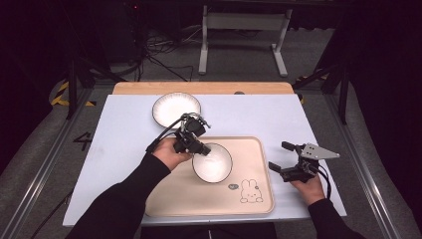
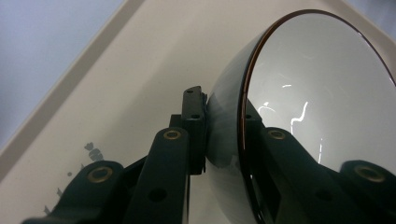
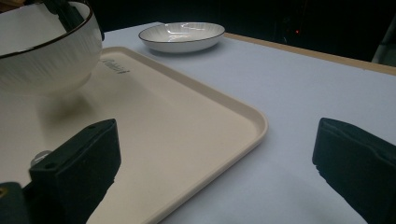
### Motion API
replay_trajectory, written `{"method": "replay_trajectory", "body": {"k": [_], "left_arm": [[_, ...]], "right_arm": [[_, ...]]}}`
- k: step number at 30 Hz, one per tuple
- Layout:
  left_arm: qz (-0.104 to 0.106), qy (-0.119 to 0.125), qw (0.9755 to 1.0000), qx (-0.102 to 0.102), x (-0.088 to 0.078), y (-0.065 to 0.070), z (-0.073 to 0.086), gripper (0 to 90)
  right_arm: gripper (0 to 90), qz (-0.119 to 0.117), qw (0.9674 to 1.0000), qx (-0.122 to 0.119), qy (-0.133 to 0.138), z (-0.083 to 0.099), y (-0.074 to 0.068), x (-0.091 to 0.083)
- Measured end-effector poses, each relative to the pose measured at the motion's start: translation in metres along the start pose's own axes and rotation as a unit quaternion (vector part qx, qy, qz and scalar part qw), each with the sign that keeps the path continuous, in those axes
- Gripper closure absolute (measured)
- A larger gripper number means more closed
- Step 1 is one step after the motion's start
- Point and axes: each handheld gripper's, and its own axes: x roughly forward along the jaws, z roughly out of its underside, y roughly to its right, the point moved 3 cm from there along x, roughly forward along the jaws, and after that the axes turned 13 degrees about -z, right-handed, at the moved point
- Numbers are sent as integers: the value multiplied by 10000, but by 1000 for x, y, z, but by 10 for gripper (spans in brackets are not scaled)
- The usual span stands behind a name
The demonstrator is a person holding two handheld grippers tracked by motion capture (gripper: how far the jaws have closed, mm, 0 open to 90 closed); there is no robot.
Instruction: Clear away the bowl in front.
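The left claw [image 1: 198, 148] pinches the near-left rim of a white bowl [image 1: 214, 163] with a thin dark edge. In the left gripper view one black jaw presses the bowl's ribbed outer wall and the other lies against its glossy inside, so the rim [image 2: 243, 121] is clamped between them. The bowl is over the beige tray [image 1: 259, 164], just right of that claw; in the right gripper view its base looks slightly raised above the tray floor, with a shadow under it, though contact cannot be settled. Beyond the left claw, toward the far side of the pale worktop [image 1: 124, 129], sits a shallow white plate [image 1: 176, 109], apart from the tray. Near the tray's front right corner, between the two claws, is a small rabbit drawing [image 1: 251, 191].

The right claw [image 1: 278, 157] is off the tray's right edge, over the worktop, its jaws spread wide with nothing between them. The tray's rounded corner [image 3: 259, 122] lies between them.
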Motion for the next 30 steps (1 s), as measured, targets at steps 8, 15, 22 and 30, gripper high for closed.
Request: {"method": "replay_trajectory", "body": {"k": [8,15,22,30], "left_arm": [[23,-134,9999,45,11,1,3,801],[67,-243,9997,56,19,3,5,802],[150,-271,9995,-31,26,3,7,802],[255,-295,9992,-105,30,2,10,802]], "right_arm": [[16,-15,10000,6,18,0,0,0],[16,-17,10000,12,20,0,0,0],[16,-3,10000,34,35,0,0,0],[16,-1,10000,33,35,0,0,0]]}}
